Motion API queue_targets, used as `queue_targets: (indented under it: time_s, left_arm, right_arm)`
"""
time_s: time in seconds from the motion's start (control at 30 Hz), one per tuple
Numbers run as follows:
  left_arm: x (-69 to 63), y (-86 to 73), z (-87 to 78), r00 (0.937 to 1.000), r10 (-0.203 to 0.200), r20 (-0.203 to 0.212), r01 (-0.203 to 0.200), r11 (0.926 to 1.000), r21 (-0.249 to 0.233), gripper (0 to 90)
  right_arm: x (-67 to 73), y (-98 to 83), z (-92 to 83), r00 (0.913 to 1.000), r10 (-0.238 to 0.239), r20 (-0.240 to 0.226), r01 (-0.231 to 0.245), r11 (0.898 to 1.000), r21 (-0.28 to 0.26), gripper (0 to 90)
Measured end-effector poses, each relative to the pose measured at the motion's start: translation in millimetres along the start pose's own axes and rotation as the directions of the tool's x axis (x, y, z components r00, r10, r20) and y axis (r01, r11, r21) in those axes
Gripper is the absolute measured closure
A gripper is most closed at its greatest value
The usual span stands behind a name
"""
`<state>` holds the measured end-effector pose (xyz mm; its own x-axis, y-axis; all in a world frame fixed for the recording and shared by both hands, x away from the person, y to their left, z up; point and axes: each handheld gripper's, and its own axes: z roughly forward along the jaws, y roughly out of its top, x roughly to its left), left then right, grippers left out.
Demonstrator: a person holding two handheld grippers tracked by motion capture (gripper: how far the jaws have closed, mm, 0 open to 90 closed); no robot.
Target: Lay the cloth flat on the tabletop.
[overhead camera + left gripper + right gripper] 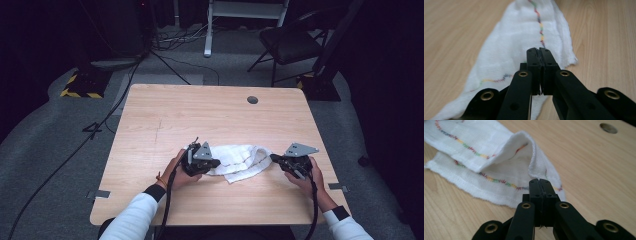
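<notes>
Both grippers, left gripper point(212, 165) and right gripper point(274, 158), have jaws pressed together, each seemingly pinching an end of the white cloth point(235, 159) on the table point(165, 120); lift evenly, keeping it taut.

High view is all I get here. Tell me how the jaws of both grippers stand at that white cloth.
Observer: The left gripper is shut, jaws pressed together on one end of the white cloth.
Operator: Now the other one.
Observer: The right gripper is shut too, on the cloth's opposite end.
Operator: Describe the cloth up close.
Observer: A multicoloured stitched line runs near its hem, and in the right gripper view one layer folds over another.
</notes>
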<state>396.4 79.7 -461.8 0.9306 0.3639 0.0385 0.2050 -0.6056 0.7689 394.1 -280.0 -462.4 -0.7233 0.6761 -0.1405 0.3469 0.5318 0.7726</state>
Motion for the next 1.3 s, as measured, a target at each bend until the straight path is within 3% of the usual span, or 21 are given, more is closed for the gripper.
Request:
queue_targets:
  time_s: [0.03, 0.1, 0.13, 0.3, 0.43, 0.6, 0.73, 0.77, 0.8, 0.83, 0.87, 0.9, 0.93, 1.07, 1.1, 1.13, 1.17, 1.2, 1.23, 1.27, 1.3]
  left_arm:
    - [6.6, 2.0, -7.5, 0.9996, -0.022, -0.015, 0.022, 0.9989, -0.042, 87.5]
    - [10.0, 3.0, -11.2, 0.9991, -0.037, -0.018, 0.036, 0.9977, -0.057, 87.6]
    - [16.9, 4.5, -18.5, 0.9978, -0.055, -0.038, 0.051, 0.9942, -0.094, 87.6]
    - [38.2, 7.1, -34.0, 0.9903, -0.11, -0.085, 0.096, 0.9824, -0.16, 87.6]
    - [54.3, 10.2, -36.1, 0.9825, -0.129, -0.134, 0.106, 0.9795, -0.172, 87.7]
    - [79.0, 18.3, -32.4, 0.9711, -0.153, -0.183, 0.117, 0.974, -0.194, 87.7]
    - [100.5, 19.0, -21.9, 0.9569, -0.192, -0.217, 0.153, 0.9707, -0.185, 87.7]
    - [100.5, 19.0, -21.9, 0.9569, -0.192, -0.217, 0.153, 0.9707, -0.185, 87.8]
    - [110.3, 17.5, -16.1, 0.9464, -0.21, -0.246, 0.171, 0.9704, -0.171, 87.7]
    - [114.9, 16.5, -13.2, 0.9408, -0.219, -0.259, 0.18, 0.9697, -0.166, 87.7]
    - [114.9, 16.5, -13.2, 0.9408, -0.219, -0.259, 0.18, 0.9697, -0.166, 87.7]
    - [119.5, 15.1, -10.4, 0.9353, -0.227, -0.271, 0.19, 0.969, -0.159, 87.7]
    - [129.0, 11.1, -4.0, 0.92, -0.261, -0.292, 0.227, 0.963, -0.145, 87.7]
    - [144.0, 3.4, 6.3, 0.8931, -0.281, -0.352, 0.262, 0.9598, -0.1, 87.3]
    - [147.1, 0.7, 7.7, 0.8833, -0.295, -0.365, 0.278, 0.9555, -0.098, 86.7]
    - [149.8, -2.1, 8.7, 0.8666, -0.32, -0.383, 0.304, 0.947, -0.103, 84.6]
    - [153.0, -4.1, 7.8, 0.8555, -0.329, -0.4, 0.316, 0.9435, -0.1, 80.5]
    - [155.2, -6.1, 6.9, 0.8428, -0.352, -0.407, 0.335, 0.9352, -0.114, 75.3]
    - [155.2, -6.1, 6.9, 0.8428, -0.352, -0.407, 0.335, 0.9352, -0.114, 68.9]
    - [157.7, -8.7, 3.6, 0.835, -0.367, -0.41, 0.354, 0.9286, -0.11, 64.3]
    - [157.1, -9.2, 3.2, 0.8331, -0.371, -0.411, 0.358, 0.9272, -0.111, 59.1]
  right_arm:
    - [-2.2, 0.8, -1.4, 1.0, 0.008, 0.004, -0.008, 1.0, -0.009, 89.3]
    - [-6.2, 3.0, -3.3, 0.9997, 0.009, 0.022, -0.008, 1.0, -0.016, 89.3]
    - [-8.4, 4.4, -4.0, 0.9994, 0.01, 0.034, -0.01, 1.0, -0.022, 89.3]
    - [-21.1, 12.9, -4.6, 0.9974, 0.029, 0.066, -0.026, 0.999, -0.047, 89.4]
    - [-33.0, 23.1, 1.1, 0.995, 0.077, 0.064, -0.073, 0.995, -0.064, 89.4]
    - [-46.9, 42.1, 16.1, 0.9915, 0.068, 0.111, -0.061, 0.996, -0.069, 89.4]
    - [-59.5, 54.8, 33.7, 0.9865, 0.073, 0.147, -0.067, 0.997, -0.049, 89.4]
    - [-62.2, 57.3, 38.6, 0.985, 0.071, 0.158, -0.065, 0.997, -0.041, 89.4]
    - [-64.6, 59.8, 43.4, 0.9837, 0.067, 0.167, -0.062, 0.998, -0.031, 89.4]
    - [-66.8, 62.4, 48.4, 0.9825, 0.057, 0.177, -0.055, 0.998, -0.019, 89.4]
    - [-66.8, 62.4, 48.4, 0.9825, 0.057, 0.177, -0.055, 0.998, -0.019, 89.4]
    - [-69.4, 65.4, 53.5, 0.9811, 0.049, 0.187, -0.048, 0.999, -0.007, 89.4]
    - [-74.7, 71.6, 63.5, 0.9776, 0.037, 0.207, -0.04, 0.999, 0.01, 89.4]
    - [-79.7, 86.4, 85.2, 0.9728, 0.035, 0.229, -0.046, 0.998, 0.047, 88.0]
    - [-78.7, 90.6, 91.4, 0.9743, 0.03, 0.223, -0.044, 0.997, 0.058, 83.0]
    - [-75.9, 94.3, 97.3, 0.9747, 0.018, 0.223, -0.034, 0.997, 0.067, 76.4]
    - [-72.4, 97.7, 102.8, 0.9721, 0.008, 0.234, -0.028, 0.996, 0.083, 73.7]
    - [-69.1, 99.8, 106.2, 0.9729, 0.0, 0.231, -0.021, 0.996, 0.087, 72.9]
    - [-69.1, 99.8, 106.2, 0.9729, 0.0, 0.231, -0.021, 0.996, 0.087, 72.9]
    - [-62.1, 102.1, 110.1, 0.9732, -0.014, 0.229, -0.006, 0.996, 0.086, 66.8]
    - [-59.1, 102.1, 110.9, 0.973, -0.019, 0.23, -0.002, 0.996, 0.088, 66.5]
